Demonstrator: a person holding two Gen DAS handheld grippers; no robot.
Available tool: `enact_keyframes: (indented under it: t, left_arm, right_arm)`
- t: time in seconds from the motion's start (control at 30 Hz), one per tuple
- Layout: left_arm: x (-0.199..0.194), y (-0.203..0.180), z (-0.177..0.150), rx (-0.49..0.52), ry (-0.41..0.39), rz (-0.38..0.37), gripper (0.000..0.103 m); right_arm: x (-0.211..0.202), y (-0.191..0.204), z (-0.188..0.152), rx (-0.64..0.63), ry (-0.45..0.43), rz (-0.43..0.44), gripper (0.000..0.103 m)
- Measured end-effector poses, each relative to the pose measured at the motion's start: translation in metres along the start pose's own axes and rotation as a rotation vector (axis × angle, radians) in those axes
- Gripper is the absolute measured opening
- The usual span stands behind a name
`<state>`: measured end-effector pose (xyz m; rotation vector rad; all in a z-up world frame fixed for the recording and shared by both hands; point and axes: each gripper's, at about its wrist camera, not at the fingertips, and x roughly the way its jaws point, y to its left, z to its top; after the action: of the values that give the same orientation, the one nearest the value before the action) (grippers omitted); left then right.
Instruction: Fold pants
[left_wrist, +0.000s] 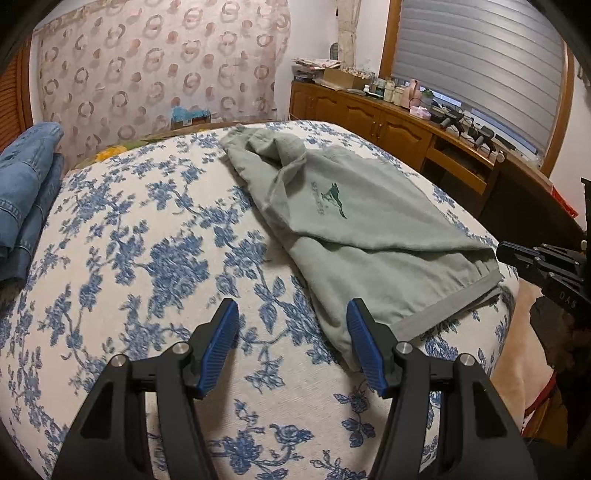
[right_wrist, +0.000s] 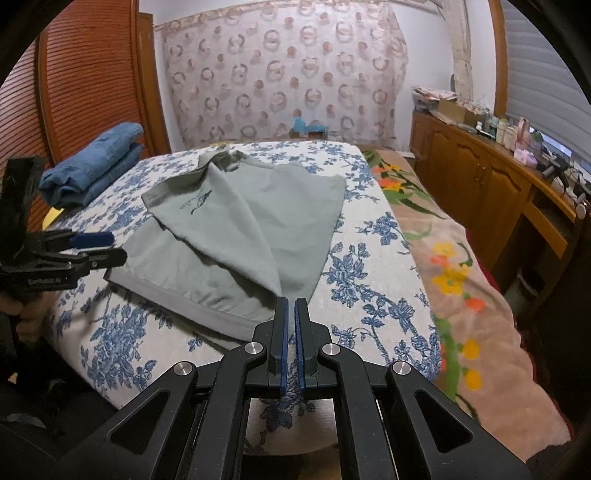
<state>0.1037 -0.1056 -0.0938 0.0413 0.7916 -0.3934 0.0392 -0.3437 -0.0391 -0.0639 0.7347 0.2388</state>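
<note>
In the left wrist view, the left gripper (left_wrist: 291, 314) hovers over the blue-flowered bedspread (left_wrist: 147, 258) with its blue pads spread wide and nothing between them. The grey-green pants (left_wrist: 362, 229) lie just beyond its right finger, partly folded, the printed logo (left_wrist: 332, 199) facing up. Folded jeans (left_wrist: 26, 192) sit at the far left edge of the bed. The right gripper (left_wrist: 517, 258) shows at the right edge, by the hem of the pants.

In the right wrist view, the right gripper (right_wrist: 291, 306) has its pads pressed together on a corner of the pants (right_wrist: 236, 229), which spread across the bedspread (right_wrist: 369, 258) ahead. The left gripper (right_wrist: 96, 247) stands at the left, beside the waistband end. The jeans (right_wrist: 96, 162) lie behind it. A wooden cabinet (right_wrist: 480, 184) runs along the right wall.
</note>
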Motion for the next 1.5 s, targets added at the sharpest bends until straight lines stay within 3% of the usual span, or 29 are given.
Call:
enact_keyframes:
  t: [0.2, 0.3, 0.37, 0.6, 0.73, 1.07, 1.5]
  left_arm:
    - [-0.009, 0.017, 0.009, -0.018, -0.038, 0.036, 0.061]
    - [-0.012, 0.029, 0.014, -0.032, -0.062, 0.06, 0.061]
    - [-0.014, 0.037, 0.015, -0.046, -0.08, 0.078, 0.061]
    - [-0.02, 0.06, 0.013, -0.093, -0.113, 0.105, 0.061]
    - [-0.02, 0.066, 0.01, -0.106, -0.125, 0.106, 0.061]
    - [-0.022, 0.068, 0.006, -0.122, -0.162, 0.12, 0.061]
    - [-0.025, 0.071, 0.002, -0.141, -0.183, 0.133, 0.061]
  right_arm:
    - [0.005, 0.009, 0.022, -0.036, -0.026, -0.005, 0.003]
    - [0.013, 0.016, 0.034, -0.051, -0.038, 0.021, 0.015]
    - [0.021, 0.022, 0.044, -0.059, -0.039, 0.041, 0.029]
    - [0.049, 0.05, 0.072, -0.09, -0.024, 0.152, 0.031]
    - [0.067, 0.069, 0.084, -0.114, -0.002, 0.197, 0.043]
    - [0.103, 0.109, 0.102, -0.186, 0.056, 0.245, 0.044]
    - [0.126, 0.134, 0.098, -0.236, 0.116, 0.274, 0.044]
